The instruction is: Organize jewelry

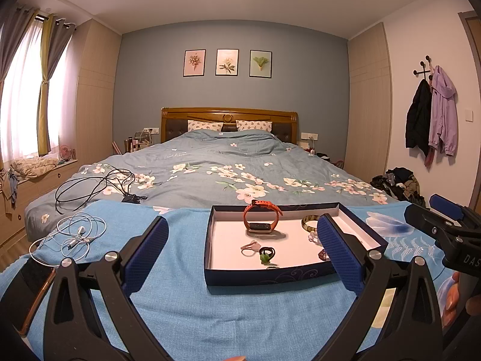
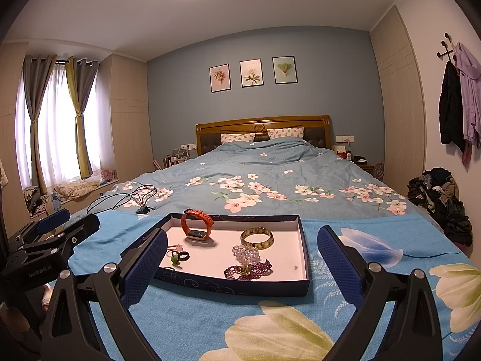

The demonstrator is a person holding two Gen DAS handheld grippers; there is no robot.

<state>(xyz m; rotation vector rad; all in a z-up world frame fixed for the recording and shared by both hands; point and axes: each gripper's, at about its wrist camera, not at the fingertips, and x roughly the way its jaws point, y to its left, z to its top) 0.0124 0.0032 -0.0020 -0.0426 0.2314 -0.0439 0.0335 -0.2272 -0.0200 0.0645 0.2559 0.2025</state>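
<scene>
**Jewelry all in the tray, both tongs open and empty**

My left tongs (image 1: 242,251) and right tongs (image 2: 240,258) are both spread wide, nothing between the pads. They hover over the foot edge of the bed, above the blue cloth (image 2: 210,316), facing the tray (image 2: 228,285).

Where things lie, inside the tray:
- orange watch (image 2: 197,222) near the far edge, standing on its case, strap looped up
- bangle (image 2: 257,238) right of it, lying flat
- lilac bead cluster (image 2: 246,254) and purple bead strand (image 2: 248,269) piled together near the near edge, touching
- black ring (image 2: 183,255), green piece (image 2: 173,260) and pink piece (image 1: 250,246) toward the left side

Nothing loose on the cloth that I can see. That fits a sorted tray or one still to be arranged within; can't tell which.

Handling, my read:
- Watch: light, rubbery strap, decent grip. Take it across the strap loop, not the case.
- Bangle: stiff, glossy, likely slippery and brittle. Pinch across the rim wall with gentle squeeze.
- Bead strands: limp and tangled together, so lifting one probably drags the other. Grab a bunched part.
- Ring and small pieces: tiny, low, easy to flick away. Come straight down.
</scene>
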